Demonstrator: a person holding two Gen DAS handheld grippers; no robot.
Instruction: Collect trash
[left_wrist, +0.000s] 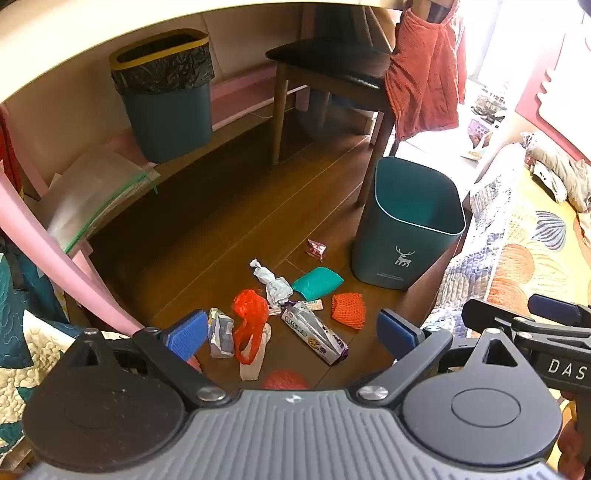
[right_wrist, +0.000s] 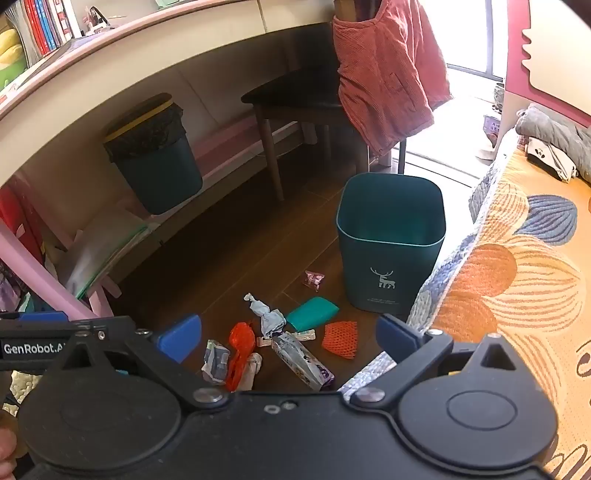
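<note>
Both grippers up off the floor, nothing picked yet. Left gripper (left_wrist: 291, 332) jaws spread wide, nothing between the pads. Right gripper (right_wrist: 288, 338) same: released, empty.

Landmark: the deer-logo bin (left_wrist: 408, 225), unlined, standing beside the bed (left_wrist: 524, 251). All the trash sits on the wood floor (left_wrist: 221, 229) on the bin's near-left side:
- pink candy wrapper (left_wrist: 316, 249), closest to the bin, just off its base
- teal pouch (left_wrist: 317, 283), near the base, slightly further out
- orange mesh net (left_wrist: 349, 309), in front of the bin
- crumpled white paper (left_wrist: 272, 284), next to the teal pouch on the side away from the bin
- purple cookie pack (left_wrist: 316, 332), further out, one end by the paper
- red plastic bag (left_wrist: 249, 321) and a crumpled grey wrapper (left_wrist: 220, 332), furthest from the bin
- a second red mesh ball (left_wrist: 285, 379), half hidden behind the left gripper body

Second bin with black liner (left_wrist: 164, 94) is well away, under the desk.

Risks as I see them:
- red bag handles lie over a pale item; pinch one and the other probably drags along or drops mid-carry
- mesh net could snag on a pad and not release over the bin
- candy wrapper is flat on the floor; pads may skid over it
- both grippers aimed at the same pile, so collision is likely if both go down together
- bin looks light and empty; a knock on the rim could tip it
</note>
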